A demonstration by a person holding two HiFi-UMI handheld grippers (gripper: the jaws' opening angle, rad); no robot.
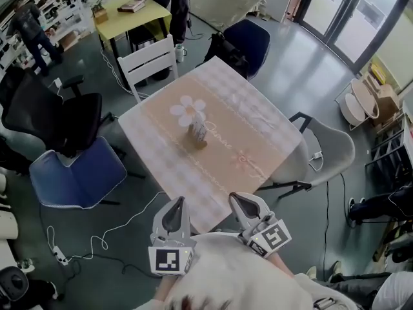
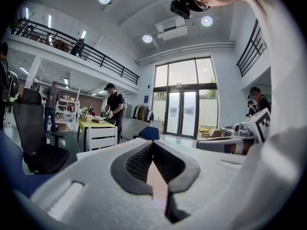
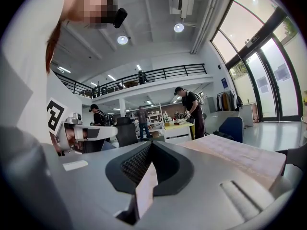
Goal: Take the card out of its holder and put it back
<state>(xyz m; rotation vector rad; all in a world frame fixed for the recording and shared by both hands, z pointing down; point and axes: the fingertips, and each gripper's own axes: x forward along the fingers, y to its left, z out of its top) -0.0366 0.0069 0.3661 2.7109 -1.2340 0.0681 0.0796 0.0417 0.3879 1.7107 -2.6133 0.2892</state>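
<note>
The left tongs (image 1: 179, 202) were pinched shut, the dark ribbed pads meeting at a point with nothing between them. The right tongs (image 1: 235, 197) were closed the same way and equally empty. Both had pale, smooth, wedge-shaped shells (each with a marker cube at the back) and hung side by side just off the near corner of the table (image 1: 258, 141), pointing across it.

The card (image 1: 197, 126) stood upright in its holder (image 1: 201, 143) at about the middle of the table, well apart from both tongs. It was a small pale rectangle with print too fine to read, and the holder was a low brownish base. A cloth covered the square top, beige in the centre with a pale checked border, and a white daisy print (image 1: 188, 110) lay just beyond the card.

The cloth between the near corner and the card was bare. A white slatted wooden chair (image 1: 151, 62) stood at the far left edge, a navy padded chair (image 1: 248, 41) at the far corner and a grey shell chair (image 1: 326, 150) along the right edge. A blue chair (image 1: 80, 173) stood out on the floor to the left, clear of the table.
</note>
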